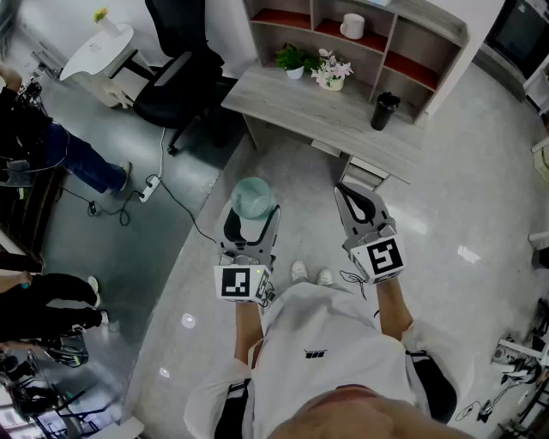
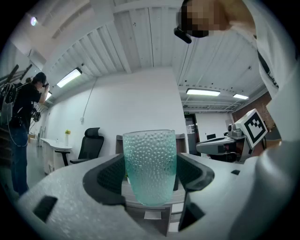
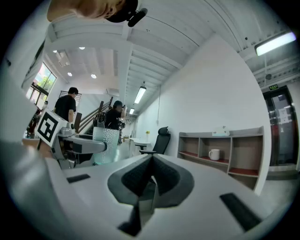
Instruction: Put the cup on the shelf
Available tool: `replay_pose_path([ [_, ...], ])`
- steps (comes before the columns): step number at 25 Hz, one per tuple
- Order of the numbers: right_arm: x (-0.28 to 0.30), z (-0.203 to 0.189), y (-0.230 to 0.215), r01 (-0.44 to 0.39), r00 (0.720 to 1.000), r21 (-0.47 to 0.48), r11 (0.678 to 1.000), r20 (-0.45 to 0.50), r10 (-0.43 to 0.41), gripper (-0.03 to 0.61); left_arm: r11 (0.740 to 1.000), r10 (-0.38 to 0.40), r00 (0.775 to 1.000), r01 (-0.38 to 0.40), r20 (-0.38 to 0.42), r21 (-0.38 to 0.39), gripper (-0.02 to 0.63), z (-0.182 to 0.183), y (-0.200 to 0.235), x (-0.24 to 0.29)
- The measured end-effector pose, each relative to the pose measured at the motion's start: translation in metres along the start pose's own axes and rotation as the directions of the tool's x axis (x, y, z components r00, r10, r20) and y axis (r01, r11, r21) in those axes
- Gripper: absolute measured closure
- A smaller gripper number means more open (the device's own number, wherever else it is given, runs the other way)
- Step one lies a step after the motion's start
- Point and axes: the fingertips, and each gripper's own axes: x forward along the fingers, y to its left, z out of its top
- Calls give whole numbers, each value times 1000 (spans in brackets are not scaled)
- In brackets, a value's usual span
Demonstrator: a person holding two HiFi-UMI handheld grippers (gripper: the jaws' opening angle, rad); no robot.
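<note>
A pale green dimpled cup [image 1: 254, 198] stands upright between the jaws of my left gripper [image 1: 252, 219], which is shut on it and held above the floor in front of the desk. In the left gripper view the cup [image 2: 150, 166] fills the gap, both pads pressing its sides. My right gripper [image 1: 360, 199] hovers beside it with its jaws shut and nothing in them; the right gripper view shows its pads meeting at the right gripper [image 3: 151, 180]. The wooden shelf unit [image 1: 427, 33] stands at the back of the desk, seen also as the shelf unit [image 3: 220, 152].
On the desk [image 1: 292, 107] stand two small plants [image 1: 296, 60], a flower pot [image 1: 331, 72] and a black tumbler [image 1: 384, 110]. A white mug [image 1: 352, 26] sits in a shelf compartment. A black office chair [image 1: 176, 69] stands left; people stand at the far left.
</note>
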Motion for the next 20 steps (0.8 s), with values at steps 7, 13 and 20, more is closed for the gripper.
replay_pose_path([
  [7, 25, -3, 6, 13, 1000, -7, 1000, 3, -13, 549, 1000, -19, 1000, 19, 8, -8, 261, -3, 22, 9],
  [13, 52, -9, 13, 13, 1000, 6, 1000, -5, -13, 549, 999, -36, 999, 36, 8, -16, 261, -9, 42, 21],
  [20, 76, -11, 12, 37, 999, -8, 999, -10, -37, 549, 998, -56, 998, 56, 8, -14, 261, -13, 66, 38],
])
